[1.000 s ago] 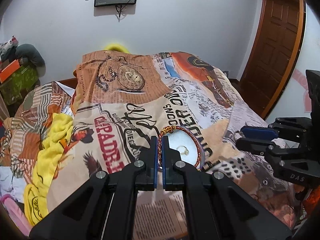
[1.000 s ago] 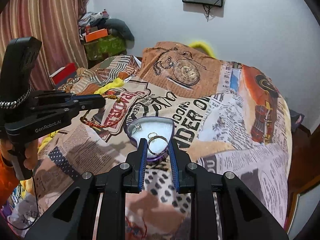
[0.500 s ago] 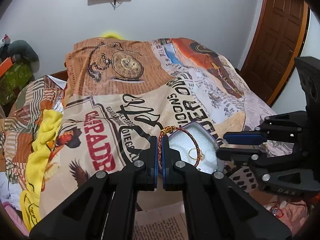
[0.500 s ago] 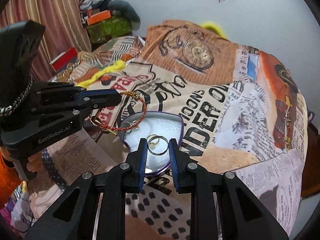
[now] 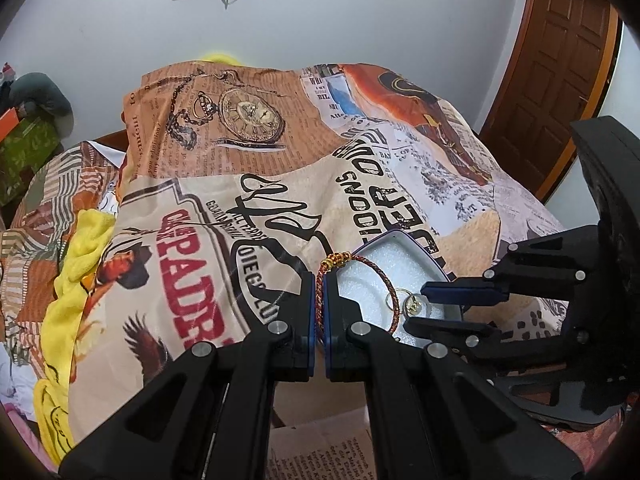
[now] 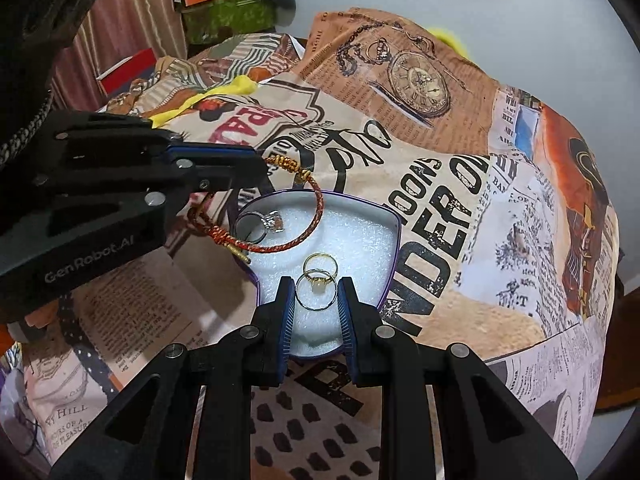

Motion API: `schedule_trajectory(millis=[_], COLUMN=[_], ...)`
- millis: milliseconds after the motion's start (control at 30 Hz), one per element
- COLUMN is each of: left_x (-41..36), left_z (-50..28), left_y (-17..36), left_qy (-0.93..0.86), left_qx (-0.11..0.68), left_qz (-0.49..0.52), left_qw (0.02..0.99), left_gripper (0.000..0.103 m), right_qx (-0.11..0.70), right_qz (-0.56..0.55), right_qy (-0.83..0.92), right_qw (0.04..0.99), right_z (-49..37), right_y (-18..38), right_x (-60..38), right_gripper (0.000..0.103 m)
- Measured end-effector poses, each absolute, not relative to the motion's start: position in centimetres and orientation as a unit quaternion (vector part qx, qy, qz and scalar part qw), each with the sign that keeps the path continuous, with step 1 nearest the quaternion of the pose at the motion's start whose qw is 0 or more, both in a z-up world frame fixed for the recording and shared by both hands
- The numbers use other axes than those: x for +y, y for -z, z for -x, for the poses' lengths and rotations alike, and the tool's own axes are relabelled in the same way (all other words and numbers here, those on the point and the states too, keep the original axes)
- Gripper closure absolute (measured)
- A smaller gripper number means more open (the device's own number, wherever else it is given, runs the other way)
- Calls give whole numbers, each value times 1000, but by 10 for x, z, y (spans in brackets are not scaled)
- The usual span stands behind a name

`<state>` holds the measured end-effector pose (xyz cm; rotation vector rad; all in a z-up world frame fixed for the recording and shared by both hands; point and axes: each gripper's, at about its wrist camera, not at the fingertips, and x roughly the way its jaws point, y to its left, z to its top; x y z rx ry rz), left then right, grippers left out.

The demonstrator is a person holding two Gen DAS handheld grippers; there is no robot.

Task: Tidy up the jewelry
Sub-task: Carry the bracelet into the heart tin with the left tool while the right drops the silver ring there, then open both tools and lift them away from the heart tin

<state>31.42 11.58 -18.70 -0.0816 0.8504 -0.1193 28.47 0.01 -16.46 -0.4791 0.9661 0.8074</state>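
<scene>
While I hold both tongs over the tray (image 6: pixel 394 224), the stock reads as follows.

Item 1: left gripper (image 5: pixel 319 292), jaws pressed together on the red-and-gold cord bracelet (image 6: pixel 316 204). In the right wrist view it enters from the left edge, and the bracelet loop hangs from its tips over the upper left part of the tray, above the foam; whether the loop's low side touches the foam I cannot tell.

Item 2: right gripper (image 6: pixel 316 300), jaws a ring's width apart, closed on the thin silver hoop ring (image 6: pixel 315 309) at lower centre of that view, low over the near end of the tray.

Item 3: gold ring (image 6: pixel 320 266), lying on the foam just beyond the right tips, overlapping the hoop in the picture.

Item 4: silver stone ring (image 6: pixel 262 224), on the foam at the tray's left, under the hanging bracelet.

Item 5: printed bedspread (image 6: pixel 440 200), under the tray.

Handling note, my judgement: both pieces look ready to be set down. I should lower each until it rests on bare foam before easing the jaws, keep the bracelet off the stone ring so they do not tangle, and place the hoop beside the gold ring, not on it.
</scene>
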Motion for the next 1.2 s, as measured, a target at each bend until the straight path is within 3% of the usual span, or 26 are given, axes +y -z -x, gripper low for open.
schedule_trajectory(millis=[433,933,1133,1200], left_x=[107,99,95,94], left_z=[-326,-317,-300,-293], left_y=[194,184,161,151], left_qy=[63,64,61,53], left_qx=[424,427,411,402], left_qz=[26,11,12,14], left_qw=[903,902,909,914], left_gripper=[102,98,87,69], right_qx=[466,452,430,420], right_qz=[218,176,156,149], right_qy=[-372,-361,-340,-334], right_qw=[773,796,822,830], right_z=[-289,-281,-277,-274], right_y=[169,141,116,106], right_x=[1,-26,-49,-57], right_gripper=[83,74,74,74])
